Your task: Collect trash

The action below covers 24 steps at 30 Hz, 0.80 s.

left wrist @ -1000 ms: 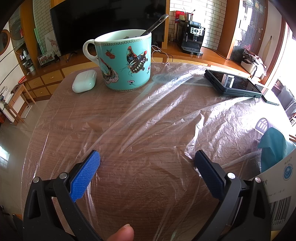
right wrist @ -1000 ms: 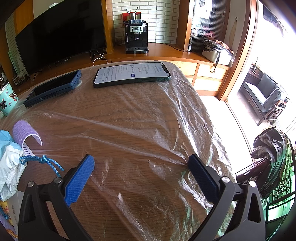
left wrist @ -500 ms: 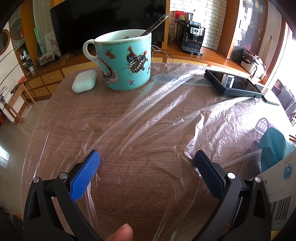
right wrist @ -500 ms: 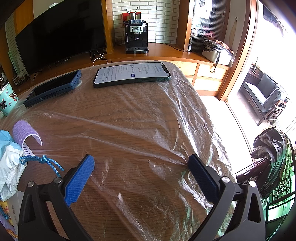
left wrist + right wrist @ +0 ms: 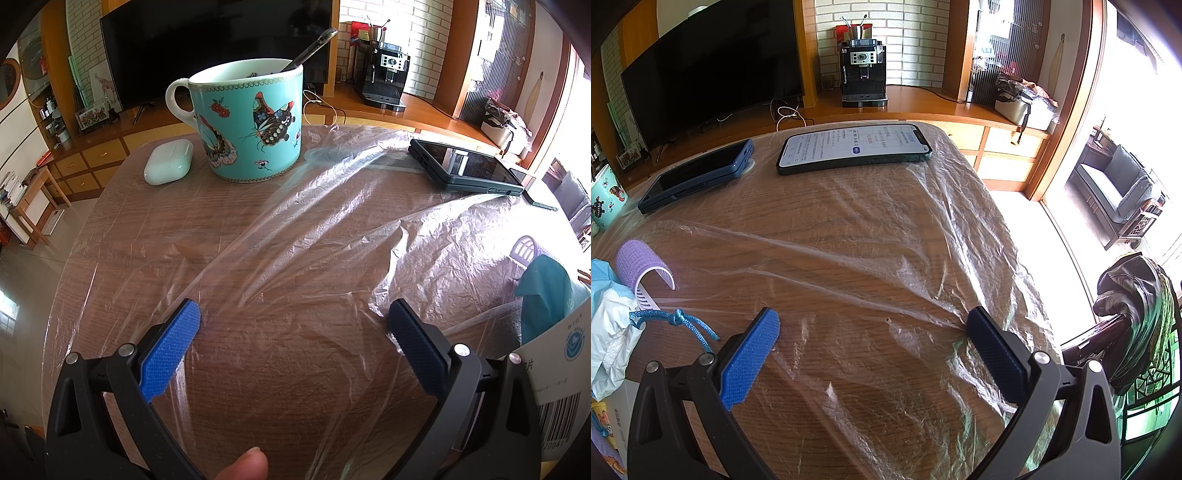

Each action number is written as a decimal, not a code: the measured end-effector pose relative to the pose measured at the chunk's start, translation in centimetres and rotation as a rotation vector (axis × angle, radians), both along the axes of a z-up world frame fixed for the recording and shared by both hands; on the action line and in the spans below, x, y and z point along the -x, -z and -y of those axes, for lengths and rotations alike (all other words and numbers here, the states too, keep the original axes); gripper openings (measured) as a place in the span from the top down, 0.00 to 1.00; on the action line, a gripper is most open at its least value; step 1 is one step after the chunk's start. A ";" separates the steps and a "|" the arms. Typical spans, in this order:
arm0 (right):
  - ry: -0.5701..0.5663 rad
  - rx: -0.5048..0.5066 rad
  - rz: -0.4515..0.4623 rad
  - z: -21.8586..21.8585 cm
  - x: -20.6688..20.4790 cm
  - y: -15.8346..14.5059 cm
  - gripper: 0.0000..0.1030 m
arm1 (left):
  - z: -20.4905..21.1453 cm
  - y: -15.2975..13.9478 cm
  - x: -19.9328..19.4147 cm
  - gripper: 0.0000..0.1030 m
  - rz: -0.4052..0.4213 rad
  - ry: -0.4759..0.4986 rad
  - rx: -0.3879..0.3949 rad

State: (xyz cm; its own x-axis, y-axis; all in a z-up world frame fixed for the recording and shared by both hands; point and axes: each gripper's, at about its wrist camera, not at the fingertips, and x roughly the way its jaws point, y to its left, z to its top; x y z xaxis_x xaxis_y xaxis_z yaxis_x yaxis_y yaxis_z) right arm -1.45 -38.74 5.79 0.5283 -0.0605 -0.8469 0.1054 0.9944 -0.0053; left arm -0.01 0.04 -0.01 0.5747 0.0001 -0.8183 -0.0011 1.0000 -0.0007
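Note:
A pile of trash lies between the two views: a teal crumpled piece (image 5: 546, 295) and a white barcoded card (image 5: 557, 376) at the right edge of the left wrist view; a white crumpled wrapper (image 5: 609, 332), light blue paper (image 5: 602, 277), a purple hair roller (image 5: 641, 266) and a knotted blue cord (image 5: 676, 319) at the left edge of the right wrist view. My left gripper (image 5: 293, 317) is open and empty over the table. My right gripper (image 5: 873, 326) is open and empty, right of the pile.
Wrinkled clear plastic film (image 5: 314, 229) covers the wooden table (image 5: 849, 206). A turquoise butterfly mug (image 5: 245, 122) with a spoon and a white earbud case (image 5: 168, 162) stand far left. A dark phone (image 5: 698, 173) and a lit phone (image 5: 855, 146) lie at the back. The table edge (image 5: 1027, 258) drops off right.

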 end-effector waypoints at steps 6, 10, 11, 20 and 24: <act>0.000 0.000 0.000 0.0 0.0 0.0 0.03 | -0.1 0.0 0.0 0.01 0.000 -0.010 0.000; 0.000 0.000 0.000 0.0 0.0 0.0 0.03 | -0.5 -0.1 -0.2 0.01 0.000 -0.011 0.001; 0.000 0.000 0.000 0.0 0.0 0.0 0.03 | -0.5 -0.1 -0.2 0.01 0.000 -0.011 0.001; 0.000 0.000 0.000 0.0 0.0 0.0 0.03 | -0.5 -0.1 -0.2 0.01 0.000 -0.010 0.000; 0.000 0.000 0.000 0.0 0.0 0.0 0.03 | -0.7 -0.1 -0.3 0.01 0.000 -0.010 0.000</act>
State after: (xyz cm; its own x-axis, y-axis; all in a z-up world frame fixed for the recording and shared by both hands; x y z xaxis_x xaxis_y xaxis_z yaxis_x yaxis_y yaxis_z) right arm -1.44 -38.74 5.79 0.5283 -0.0605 -0.8469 0.1054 0.9944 -0.0054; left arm 0.24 0.69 0.11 0.5746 0.0056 -0.8184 -0.0108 0.9999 -0.0008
